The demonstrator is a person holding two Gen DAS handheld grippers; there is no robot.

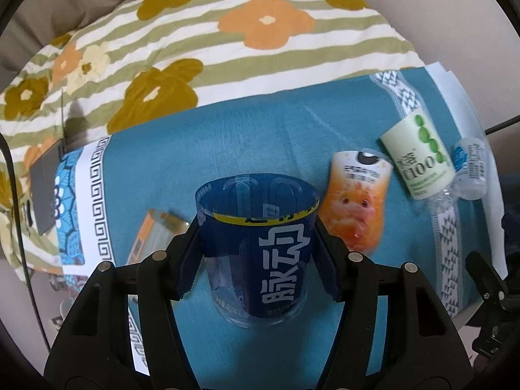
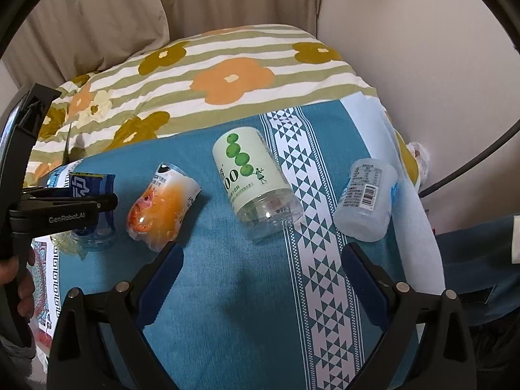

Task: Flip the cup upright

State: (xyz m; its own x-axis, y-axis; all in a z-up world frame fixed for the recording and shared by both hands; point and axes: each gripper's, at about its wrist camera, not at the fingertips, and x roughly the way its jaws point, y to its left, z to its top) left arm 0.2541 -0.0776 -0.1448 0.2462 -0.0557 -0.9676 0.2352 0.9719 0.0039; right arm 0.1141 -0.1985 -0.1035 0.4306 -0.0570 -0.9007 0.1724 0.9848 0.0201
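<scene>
A blue-labelled clear cup (image 1: 260, 247) stands upright on the blue cloth (image 1: 227, 149), open end up. My left gripper (image 1: 258, 253) is shut on the blue cup, one finger on each side. The cup also shows at the left of the right wrist view (image 2: 92, 208), held by the left gripper. An orange cup (image 2: 162, 204), a green-labelled cup (image 2: 256, 185) and a white-labelled clear cup (image 2: 367, 198) lie on their sides. My right gripper (image 2: 260, 273) is open and empty above the cloth, in front of the green cup.
An orange-edged clear cup (image 1: 156, 237) lies left of the blue cup. A striped floral quilt (image 1: 201, 48) covers the far part. The cloth's right edge (image 2: 419, 227) drops off near the white-labelled cup. A curtain (image 2: 130, 16) and a wall are behind.
</scene>
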